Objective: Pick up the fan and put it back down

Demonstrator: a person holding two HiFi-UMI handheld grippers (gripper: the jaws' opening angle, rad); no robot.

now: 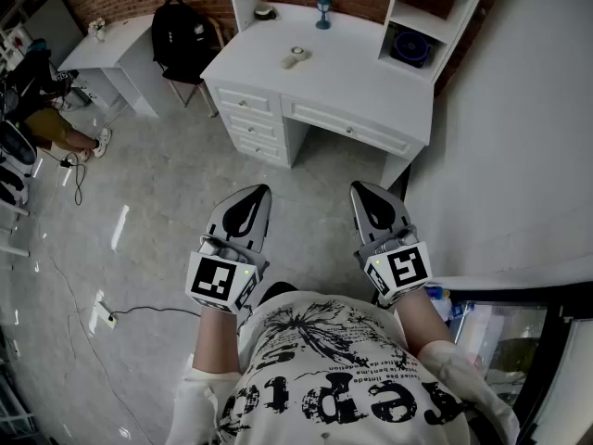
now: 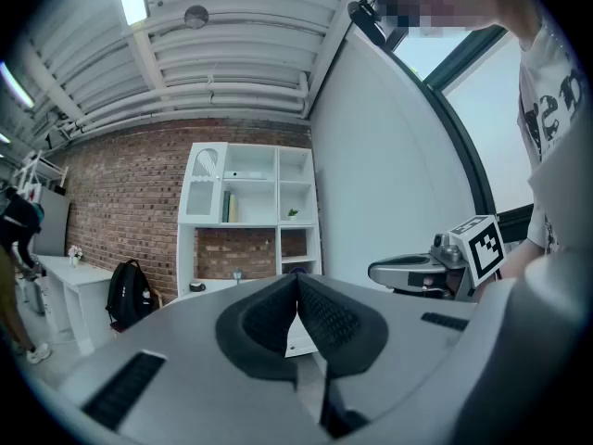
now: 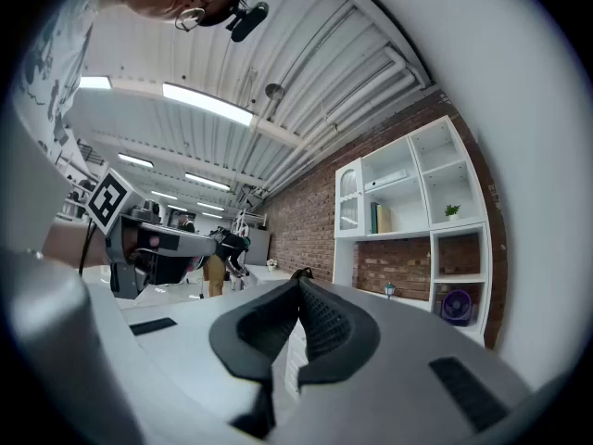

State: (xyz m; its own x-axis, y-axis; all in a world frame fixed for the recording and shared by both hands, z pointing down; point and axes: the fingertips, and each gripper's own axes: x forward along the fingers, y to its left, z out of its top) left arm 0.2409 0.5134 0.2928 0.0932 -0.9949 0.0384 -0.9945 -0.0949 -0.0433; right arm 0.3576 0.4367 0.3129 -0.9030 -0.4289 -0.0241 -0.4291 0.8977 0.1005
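Left gripper (image 1: 255,196) and right gripper (image 1: 366,197) are held level side by side, each with jaws pressed together on nothing, well apart from the white desk (image 1: 371,86) across a stretch of grey floor (image 1: 167,211). A shelf unit (image 1: 468,3) stands on the desk's right end with the blue fan (image 1: 410,47) in its lowest cubby, and a black backpack (image 1: 181,28) sits just left of the desk. On the desktop lie a cream handheld item (image 1: 295,57) and a small blue stemmed ornament (image 1: 322,12).

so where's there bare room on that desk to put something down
Bare: the desk along its front and right half, between the small white gadget and the shelf unit. Crowded: the back edge, with a dark dish and blue cup.
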